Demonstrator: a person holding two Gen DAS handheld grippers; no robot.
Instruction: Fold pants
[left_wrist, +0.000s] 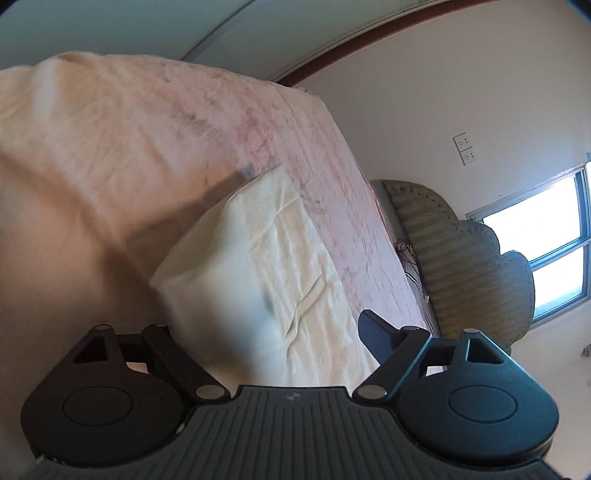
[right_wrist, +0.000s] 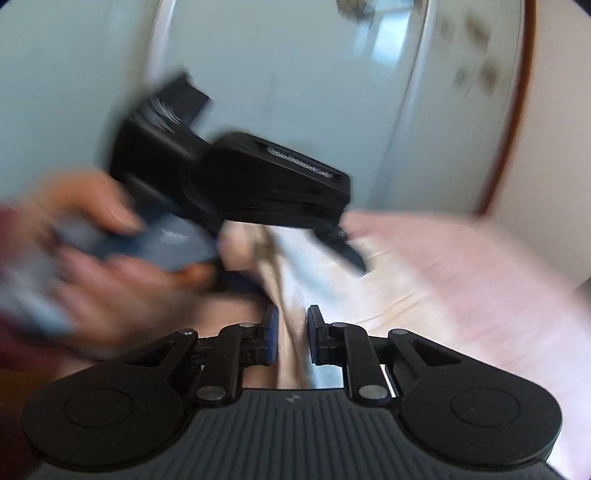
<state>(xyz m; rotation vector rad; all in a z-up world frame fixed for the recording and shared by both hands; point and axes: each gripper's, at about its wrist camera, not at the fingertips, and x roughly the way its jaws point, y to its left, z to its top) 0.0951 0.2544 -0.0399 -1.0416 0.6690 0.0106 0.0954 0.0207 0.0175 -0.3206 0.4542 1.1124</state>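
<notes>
Nearest thing in the right wrist view is the right gripper (right_wrist: 292, 332). Its claw is narrow, and a bunched strip of the pale pants (right_wrist: 291, 280) runs up between the two pads and fills the gap, so it looks pinched on the cloth.

Just past that, on the left, a person's hand (right_wrist: 110, 280) is wrapped around a blue-grey handle, fingers curled and thumb on top. It's carrying the left gripper (right_wrist: 343, 240) tipped down toward the bed. This is all pretty motion-blurred. That hand only shows up in this view.

The left wrist view is much sharper. The left claw is spread wide with nothing in it. Only one finger (left_wrist: 376, 339) is clearly visible, and the other is hidden behind blurry peach fabric (left_wrist: 74, 166) hanging close to the lens. I can't tell if that fabric is part of the pants or not.

Beyond the claw, the cream cloth lies flat and creased on the pink bedsheet (left_wrist: 295, 129).

Further back, and only in this view:
- one padded headboard (left_wrist: 461, 258)
- one window (left_wrist: 554, 240)
- two wall sockets (left_wrist: 464, 148), stacked one above the other

The right view's background is just pale blue-grey panels (right_wrist: 295, 74).

So two grippers and one hand visible.
</notes>
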